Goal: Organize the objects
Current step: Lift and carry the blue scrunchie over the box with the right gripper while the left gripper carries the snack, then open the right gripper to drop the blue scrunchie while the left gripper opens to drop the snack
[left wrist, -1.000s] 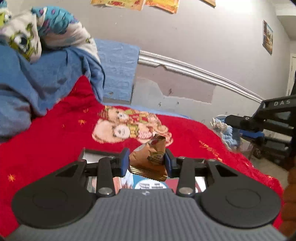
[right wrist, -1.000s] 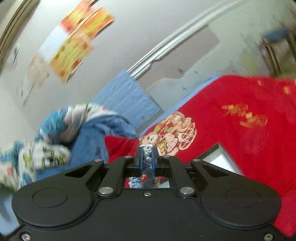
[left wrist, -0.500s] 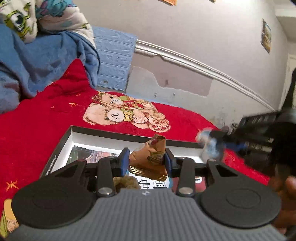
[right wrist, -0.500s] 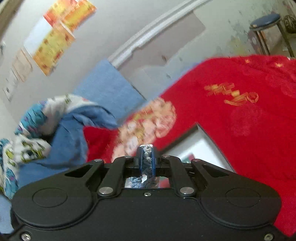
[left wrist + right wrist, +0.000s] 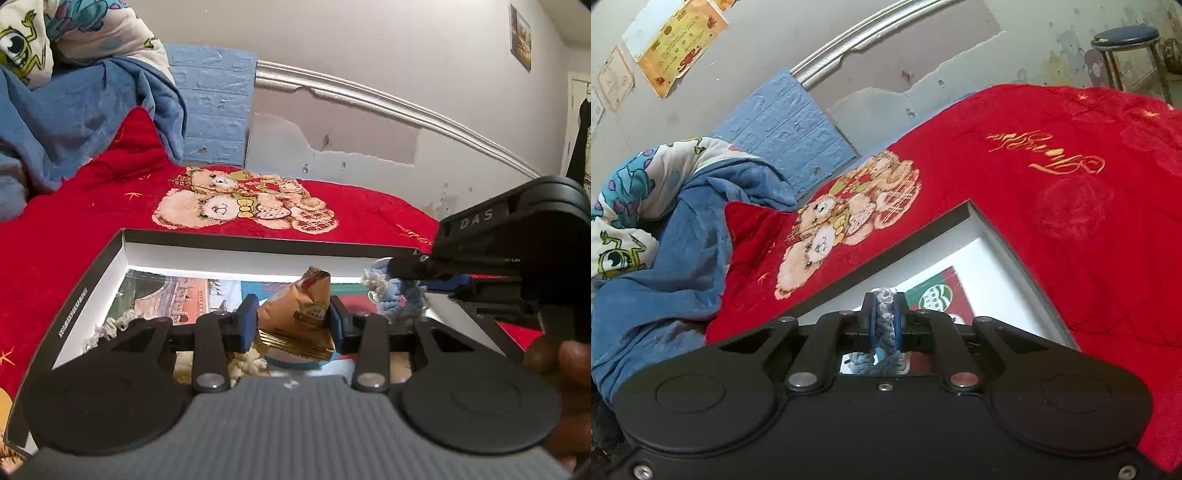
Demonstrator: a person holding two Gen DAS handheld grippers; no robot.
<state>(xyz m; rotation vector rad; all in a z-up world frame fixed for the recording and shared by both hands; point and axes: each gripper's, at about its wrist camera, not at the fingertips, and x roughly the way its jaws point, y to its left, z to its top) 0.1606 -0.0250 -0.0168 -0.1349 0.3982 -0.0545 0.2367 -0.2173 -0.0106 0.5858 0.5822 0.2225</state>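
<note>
My left gripper [image 5: 291,321] is shut on an orange-brown snack packet [image 5: 299,314] and holds it over an open shallow box [image 5: 236,254] with white walls and a dark rim, lying on the red blanket. My right gripper [image 5: 884,317] is shut on a light blue knitted rope piece [image 5: 885,314]; in the left wrist view the rope piece [image 5: 399,299] hangs over the box's right side. A cream rope piece [image 5: 110,325] lies inside the box at the left, partly hidden by my left gripper. The box [image 5: 993,229] also shows in the right wrist view.
The red blanket [image 5: 74,206] with a teddy-bear print [image 5: 236,206] covers the bed. A heap of blue and cartoon-print bedding [image 5: 74,92] lies at the back left. A blue stool [image 5: 1126,40] stands by the wall beyond the bed. Printed cards line the box floor.
Both grippers have moved in over the box, which now fills the lower view. The right gripper with the blue rope has come in from the right, over the box's right side.
</note>
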